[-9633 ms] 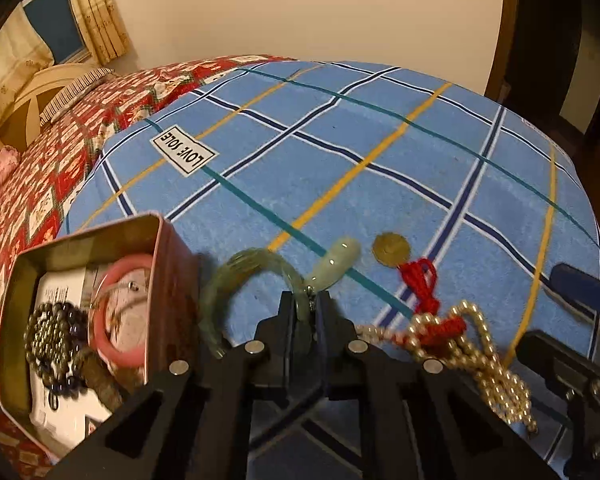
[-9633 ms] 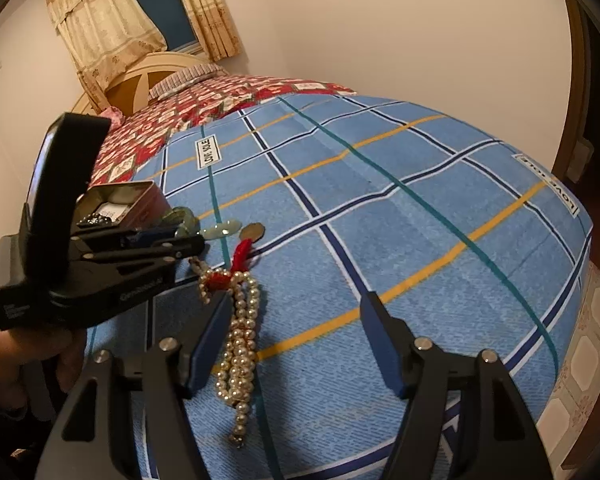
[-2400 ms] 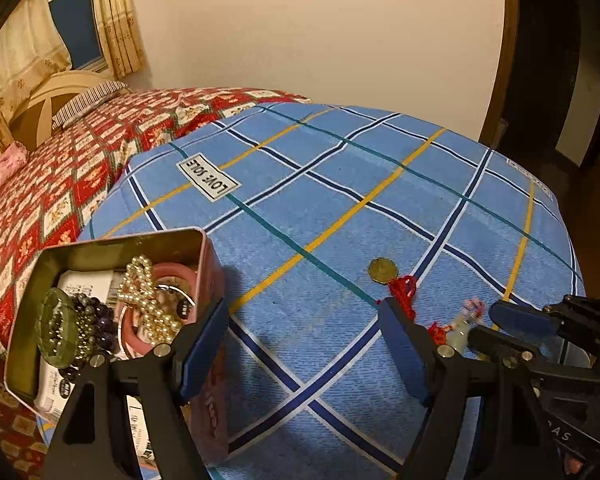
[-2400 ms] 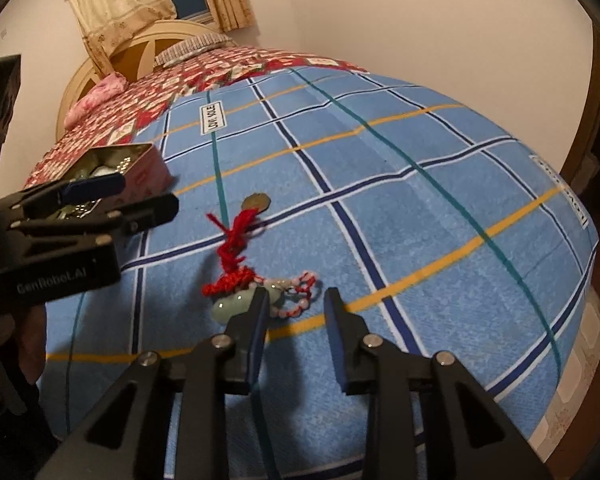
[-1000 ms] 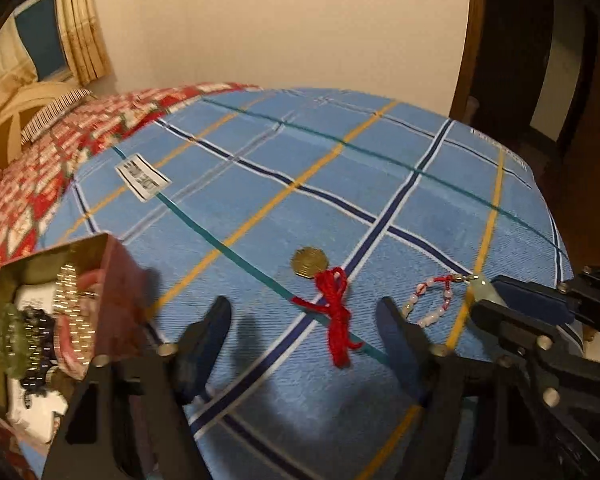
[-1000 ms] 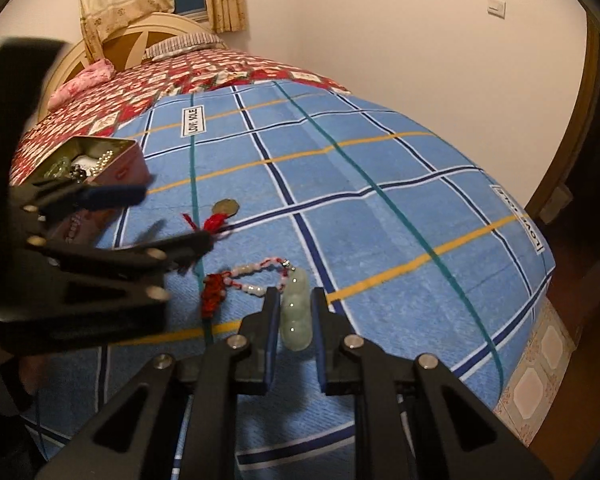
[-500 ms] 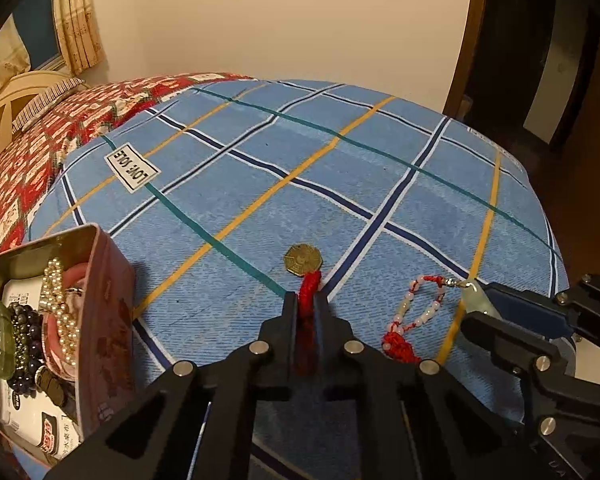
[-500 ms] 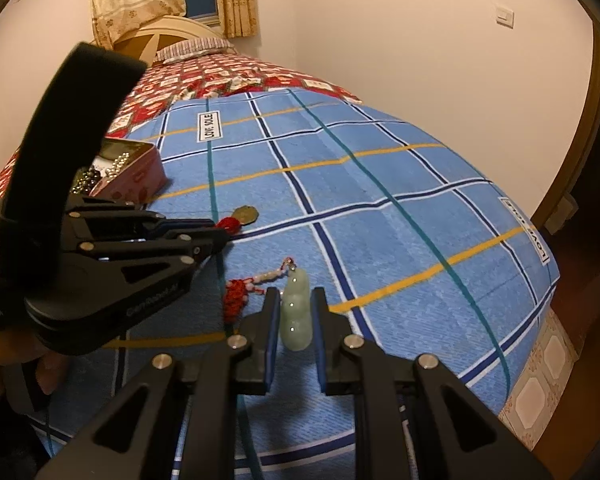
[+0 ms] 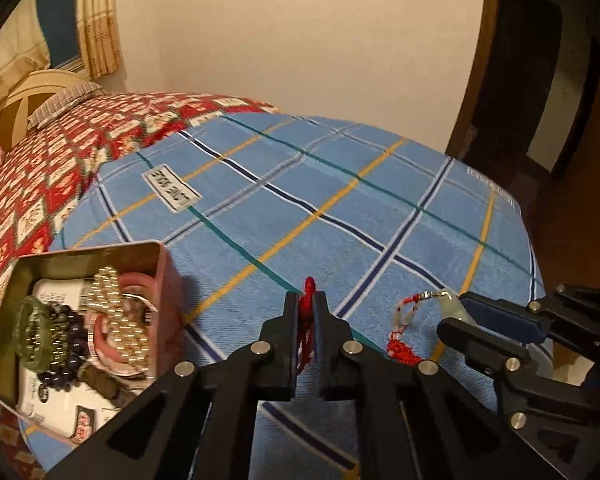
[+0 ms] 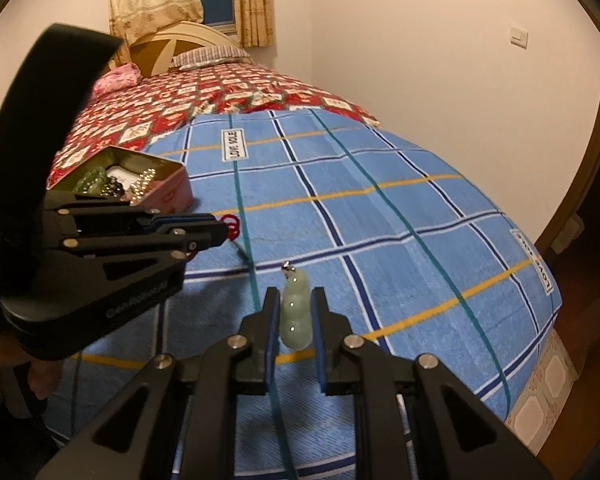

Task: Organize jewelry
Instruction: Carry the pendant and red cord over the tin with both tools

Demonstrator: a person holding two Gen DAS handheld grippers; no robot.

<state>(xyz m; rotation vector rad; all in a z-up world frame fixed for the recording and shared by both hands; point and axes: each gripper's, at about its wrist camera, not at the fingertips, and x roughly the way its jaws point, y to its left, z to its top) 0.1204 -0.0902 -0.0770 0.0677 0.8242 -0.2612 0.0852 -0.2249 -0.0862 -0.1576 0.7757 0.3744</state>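
Note:
My left gripper (image 9: 306,300) is shut on a red knotted cord (image 9: 308,286) and holds it above the blue plaid blanket (image 9: 340,200); the cord's lower part is hidden behind the fingers. From the right wrist view the left gripper (image 10: 224,232) shows the red cord (image 10: 232,226) looping at its tip. My right gripper (image 10: 296,300) is shut on a pale green jade pendant (image 10: 296,312). The left wrist view shows that pendant (image 9: 450,300) trailing a red-and-white bead string (image 9: 406,316) with a red tassel (image 9: 404,350).
An open pink tin (image 9: 166,280) on the left holds a pearl necklace (image 9: 116,312), a green bangle (image 9: 30,332) and dark beads (image 9: 64,344). A red patterned quilt (image 10: 180,100) covers the far bed. The bed edge drops to tiled floor (image 10: 540,408) on the right.
The left gripper shut on the red cord and lifted it, and the brass coin has gone out of sight. The right gripper rose slightly, still gripping the pendant.

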